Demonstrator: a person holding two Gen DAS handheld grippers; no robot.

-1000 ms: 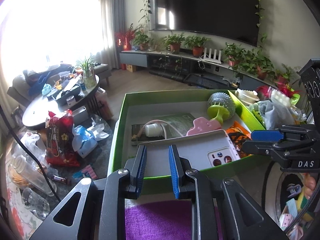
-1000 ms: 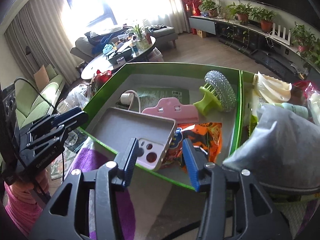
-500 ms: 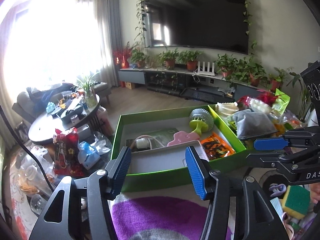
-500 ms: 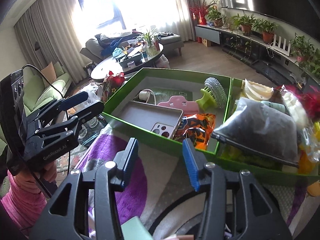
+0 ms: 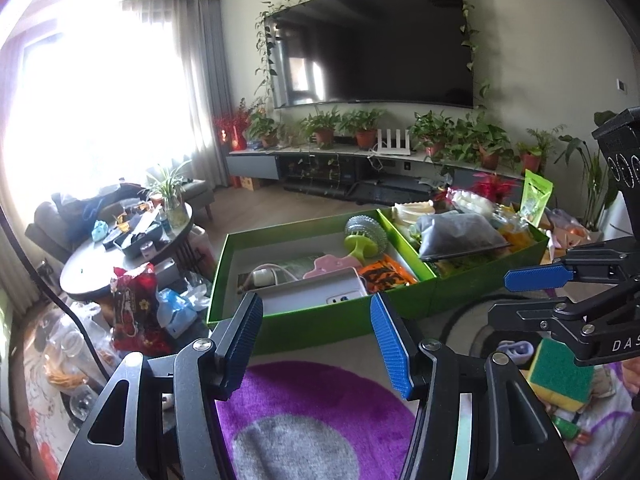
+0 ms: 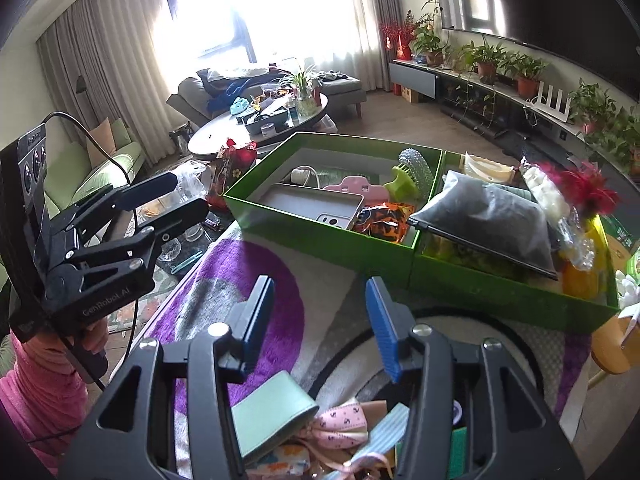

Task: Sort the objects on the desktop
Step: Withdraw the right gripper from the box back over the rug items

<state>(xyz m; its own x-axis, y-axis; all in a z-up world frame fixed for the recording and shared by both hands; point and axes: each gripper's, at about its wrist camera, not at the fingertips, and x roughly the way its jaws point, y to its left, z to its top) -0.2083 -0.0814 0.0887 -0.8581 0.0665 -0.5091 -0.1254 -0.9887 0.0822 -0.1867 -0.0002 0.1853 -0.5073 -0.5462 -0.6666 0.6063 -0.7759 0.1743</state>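
Pulled back from the green box (image 5: 320,322) compared with a second ago, both grippers, and raised, so the whole tray and the wall-mounted TV (image 5: 372,44) now fit in the left view. Left gripper (image 5: 316,340) spread wide and empty, where it was nearly pinched shut before; right gripper (image 6: 320,324) likewise open, holding nothing. Looks like a drop-off finished: phone case (image 6: 316,206) lying in the left compartment beside the pink clip (image 6: 352,186) and green scrubber (image 6: 412,170), grey pouch (image 6: 484,216) heaped in the right one. Probably next: a fresh pick from the pile near the right gripper, with the mint wallet (image 6: 272,416), ribbon (image 6: 340,420) and sponge (image 5: 560,376) unsorted. Underneath, a purple-and-grey rug (image 5: 320,412) over the tabletop. Beyond, a cluttered round coffee table (image 6: 256,124), sofa (image 6: 208,92), bright curtained window, potted plants along the TV console.
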